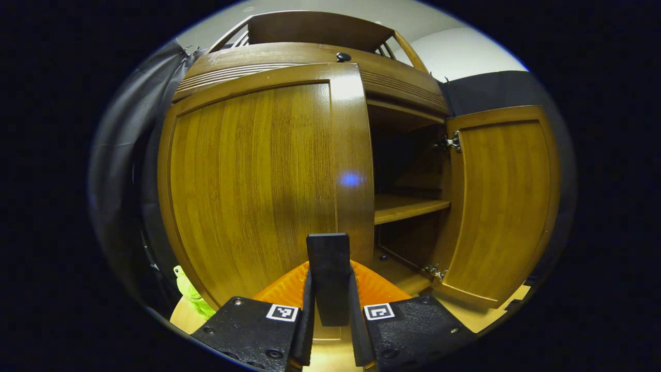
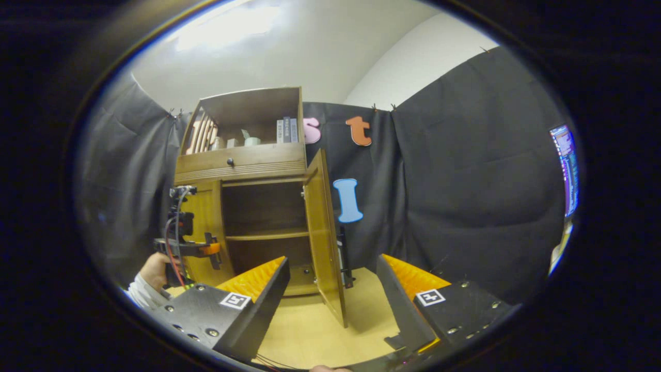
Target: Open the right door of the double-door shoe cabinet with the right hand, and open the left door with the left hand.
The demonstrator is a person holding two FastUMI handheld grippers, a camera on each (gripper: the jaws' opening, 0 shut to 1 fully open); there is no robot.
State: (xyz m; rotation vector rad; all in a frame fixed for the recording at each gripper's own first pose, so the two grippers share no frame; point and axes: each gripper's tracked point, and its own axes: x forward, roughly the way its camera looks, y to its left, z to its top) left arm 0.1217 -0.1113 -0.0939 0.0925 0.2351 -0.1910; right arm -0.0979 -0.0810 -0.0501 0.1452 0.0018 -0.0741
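My left gripper (image 1: pixel 330 289) sits bottom centre of the left gripper view, fingers drawn in tight on a dark upright handle (image 1: pixel 329 268) at the free edge of the left door (image 1: pixel 253 186), so I call it clamped on that handle. The left door fills the left and middle of that frame, looks closed or barely off the frame, can't tell which. Right of it the shoe cabinet (image 1: pixel 310 54) is open: dark interior, one shelf (image 1: pixel 405 206) mid right, hinges showing on the right door (image 1: pixel 503 201), which is swung wide open at the right side of the frame. A small knob (image 1: pixel 343 57) sits on the drawer front near the top centre. A green thing (image 1: pixel 192 294) lies on the floor at lower left, can't identify it. In the right gripper view my right gripper (image 2: pixel 330 305) is at the bottom, fingers spread wide apart, gripping nothing, well back from the cabinet (image 2: pixel 242 160) at left of centre. The right door (image 2: pixel 323 232) stands edge-on toward me near centre. The left gripper (image 2: pixel 188 248) and a hand (image 2: pixel 155 271) holding it show at lower left, against the left door (image 2: pixel 206 227). Books (image 2: pixel 287 130) stand on the top shelf. Pale floor (image 2: pixel 310 330) below.
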